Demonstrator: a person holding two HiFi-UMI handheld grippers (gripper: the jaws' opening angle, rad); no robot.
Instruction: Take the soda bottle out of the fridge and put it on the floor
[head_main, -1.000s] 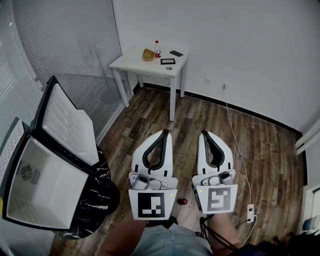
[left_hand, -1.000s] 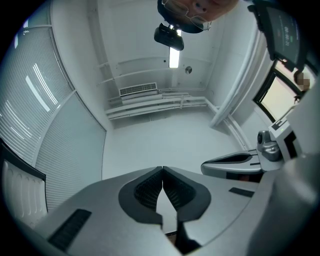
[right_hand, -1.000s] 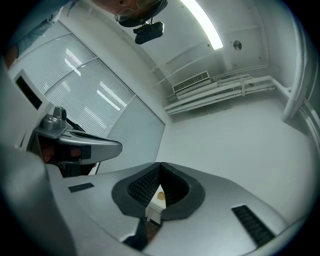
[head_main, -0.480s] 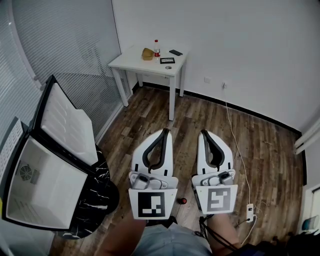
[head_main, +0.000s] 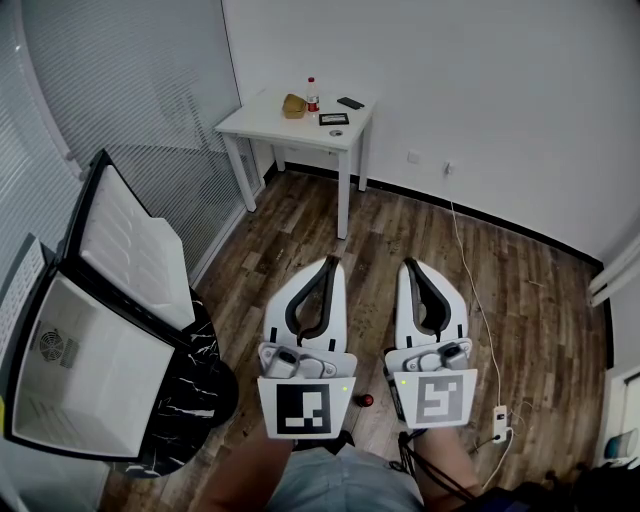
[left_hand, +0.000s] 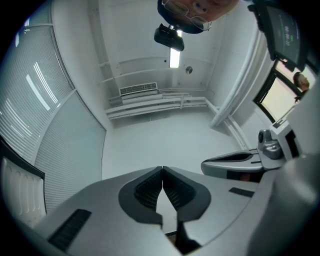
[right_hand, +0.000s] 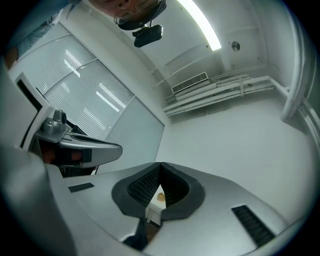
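My left gripper (head_main: 329, 263) and right gripper (head_main: 409, 266) are held side by side over the wooden floor, tips pointing away from me. Both are shut with nothing between the pads, as the left gripper view (left_hand: 162, 170) and right gripper view (right_hand: 160, 165) confirm. The small fridge (head_main: 85, 375) stands open at the left, its white inside bare where I can see it, its door (head_main: 130, 250) swung wide. A clear bottle with a red label (head_main: 312, 97) stands on the white table (head_main: 280, 128) at the far wall. A small red round thing (head_main: 368, 400) lies on the floor between the grippers.
A tan object (head_main: 295, 106), a phone (head_main: 351, 104) and a small dark frame (head_main: 335, 120) share the table. A white cable (head_main: 470, 290) runs along the floor to a power strip (head_main: 500, 427) at the right. A black marbled object (head_main: 195, 385) sits beside the fridge. Blinds cover the left wall.
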